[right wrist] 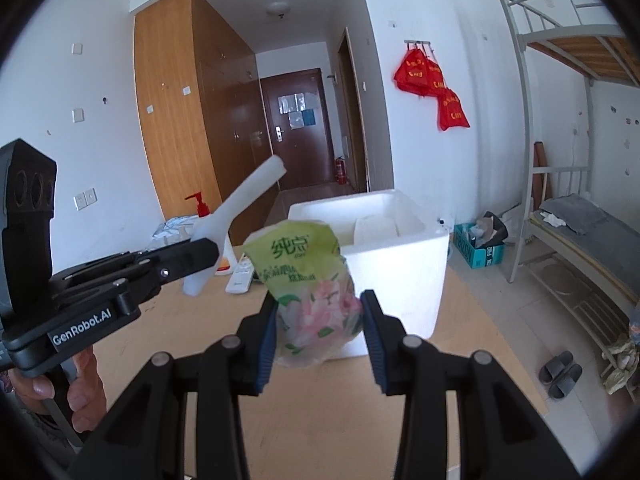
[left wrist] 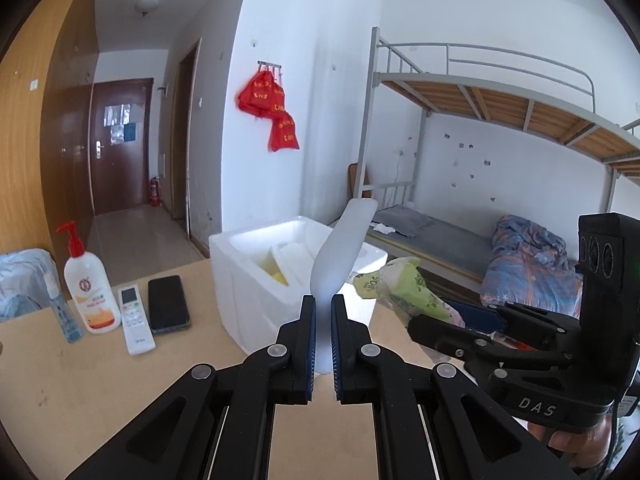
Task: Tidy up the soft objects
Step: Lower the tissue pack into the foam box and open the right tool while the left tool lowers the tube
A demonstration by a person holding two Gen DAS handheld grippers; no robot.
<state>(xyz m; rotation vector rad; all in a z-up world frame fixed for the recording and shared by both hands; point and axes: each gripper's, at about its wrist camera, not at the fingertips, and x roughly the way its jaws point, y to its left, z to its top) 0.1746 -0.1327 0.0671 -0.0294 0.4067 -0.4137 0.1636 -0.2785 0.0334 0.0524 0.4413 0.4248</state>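
My left gripper (left wrist: 323,300) is shut on a long white foam strip (left wrist: 340,248) that sticks up and leans right, above the table in front of the white foam box (left wrist: 256,284). It also shows in the right wrist view (right wrist: 236,212). My right gripper (right wrist: 320,300) is shut on a green tissue pack with pink flowers (right wrist: 312,288), held above the table just before the foam box (right wrist: 404,280). In the left wrist view the pack (left wrist: 400,284) hangs right of the box. White and yellow soft pieces (left wrist: 288,260) lie inside the box.
On the wooden table (left wrist: 80,380) at left stand a white pump bottle with red cap (left wrist: 90,284), a small blue bottle (left wrist: 66,316), a white remote (left wrist: 135,316) and a black phone (left wrist: 168,304). A bunk bed (left wrist: 460,240) is at right. Slippers (right wrist: 560,374) lie on the floor.
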